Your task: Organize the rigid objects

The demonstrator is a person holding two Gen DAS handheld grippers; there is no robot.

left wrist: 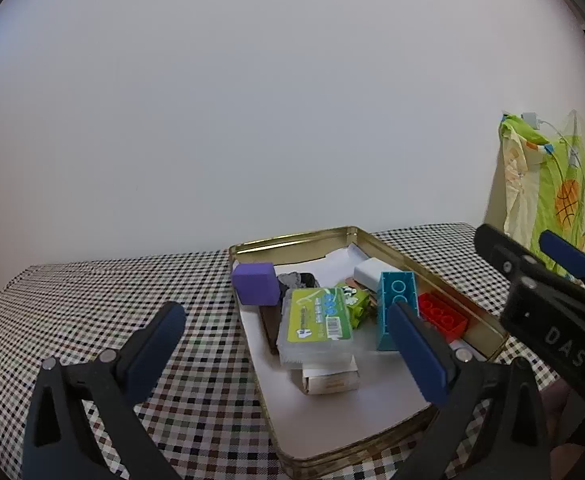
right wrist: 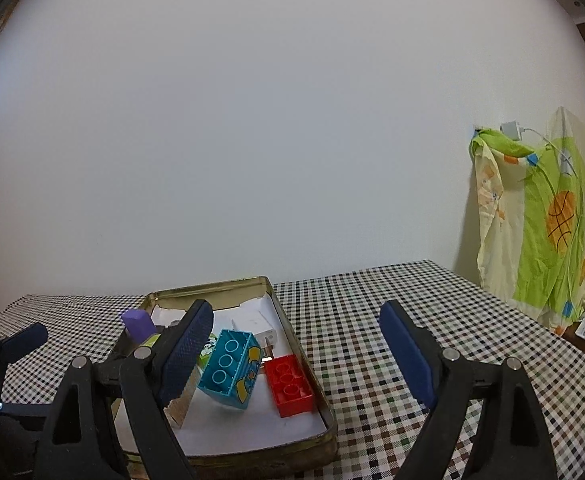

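Note:
A gold metal tin (left wrist: 292, 238) (right wrist: 208, 286) lined with white paper sits on the checkered tablecloth. In it lie a purple block (left wrist: 254, 283) (right wrist: 137, 322), a clear box with a green label (left wrist: 315, 322), a teal brick (left wrist: 394, 300) (right wrist: 230, 368), a red brick (left wrist: 442, 316) (right wrist: 290, 384), a white adapter (left wrist: 370, 272) (right wrist: 256, 322) and a small white carton (left wrist: 330, 378). My left gripper (left wrist: 288, 344) is open and empty, low in front of the tin. My right gripper (right wrist: 296, 352) is open and empty over the tin's right edge; it also shows in the left wrist view (left wrist: 532, 248).
The checkered tablecloth (left wrist: 92, 304) (right wrist: 412, 304) spreads left and right of the tin. A green and yellow patterned cloth (left wrist: 552, 192) (right wrist: 544, 220) hangs at the right by the wall, with a white charger (right wrist: 510, 128) above it. A plain white wall stands behind.

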